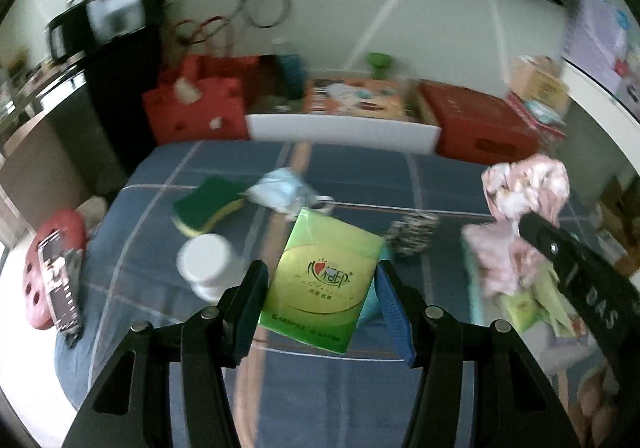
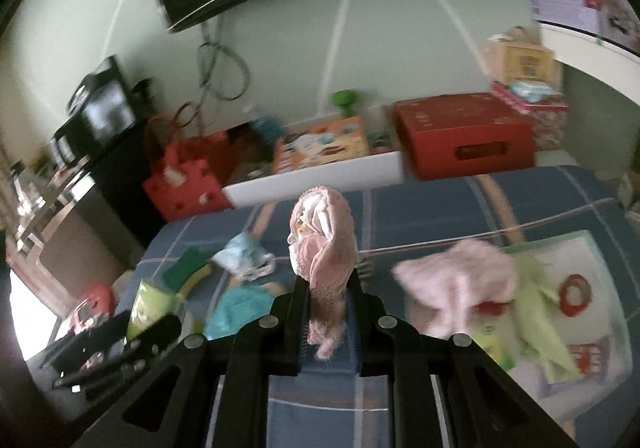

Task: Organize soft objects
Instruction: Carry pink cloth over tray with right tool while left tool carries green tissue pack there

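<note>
My left gripper (image 1: pixel 320 276) is shut on a green tissue pack (image 1: pixel 320 284), held above the blue plaid bed (image 1: pixel 320 400). My right gripper (image 2: pixel 326 284) is shut on a bunched pink cloth (image 2: pixel 326 244) that sticks up between its fingers; in the left wrist view the same pink cloth (image 1: pixel 528 184) hangs at the right from the right gripper's black arm. On the bed lie a green-and-yellow sponge (image 1: pixel 208 204), a pale blue cloth (image 1: pixel 276 188), a white jar (image 1: pixel 206 260) and a striped roll (image 1: pixel 412 234). A tray (image 2: pixel 604 364) at the right holds a pink cloth (image 2: pixel 460 288) and green items.
A white box wall (image 1: pixel 344 132), a red bag (image 1: pixel 196 108) and a red box (image 1: pixel 480 120) line the far edge of the bed. A red stool with a phone (image 1: pixel 56 280) stands at the left. A teal cloth (image 2: pixel 240 308) lies on the bed.
</note>
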Demonstrator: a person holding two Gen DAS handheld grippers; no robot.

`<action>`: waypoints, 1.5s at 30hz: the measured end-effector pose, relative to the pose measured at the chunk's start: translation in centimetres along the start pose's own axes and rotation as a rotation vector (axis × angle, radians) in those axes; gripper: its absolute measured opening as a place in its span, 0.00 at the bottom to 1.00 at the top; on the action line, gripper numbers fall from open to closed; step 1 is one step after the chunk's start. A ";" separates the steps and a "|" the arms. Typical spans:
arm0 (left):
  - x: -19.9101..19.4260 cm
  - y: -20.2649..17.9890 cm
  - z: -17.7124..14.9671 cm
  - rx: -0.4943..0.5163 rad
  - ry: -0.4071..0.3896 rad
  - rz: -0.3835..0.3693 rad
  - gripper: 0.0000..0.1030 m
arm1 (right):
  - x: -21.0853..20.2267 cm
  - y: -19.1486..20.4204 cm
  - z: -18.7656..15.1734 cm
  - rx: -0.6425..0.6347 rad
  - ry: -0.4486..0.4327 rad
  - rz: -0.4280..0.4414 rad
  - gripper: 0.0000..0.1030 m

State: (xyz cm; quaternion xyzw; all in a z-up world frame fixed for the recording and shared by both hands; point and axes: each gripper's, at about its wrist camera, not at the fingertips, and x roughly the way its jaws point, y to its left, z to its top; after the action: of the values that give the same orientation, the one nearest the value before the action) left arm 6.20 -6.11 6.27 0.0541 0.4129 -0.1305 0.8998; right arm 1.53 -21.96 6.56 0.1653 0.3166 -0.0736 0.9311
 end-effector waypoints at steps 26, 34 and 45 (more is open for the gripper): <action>5.6 -16.8 -3.0 0.338 0.077 -0.284 0.55 | -3.2 -22.2 -0.3 0.417 0.023 -0.384 0.17; 8.0 -19.2 -4.5 0.371 0.128 -0.317 0.55 | -1.4 -25.7 -2.1 0.466 0.099 -0.445 0.17; 10.3 -20.2 -5.8 0.386 0.195 -0.298 0.55 | 1.6 -28.4 -4.5 0.498 0.204 -0.480 0.18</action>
State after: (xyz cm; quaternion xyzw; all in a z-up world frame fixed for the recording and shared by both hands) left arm 2.75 -26.24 -5.10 0.1757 0.4686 -0.3322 0.7995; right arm -6.64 -46.98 -5.21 0.3145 0.4100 -0.3481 0.7822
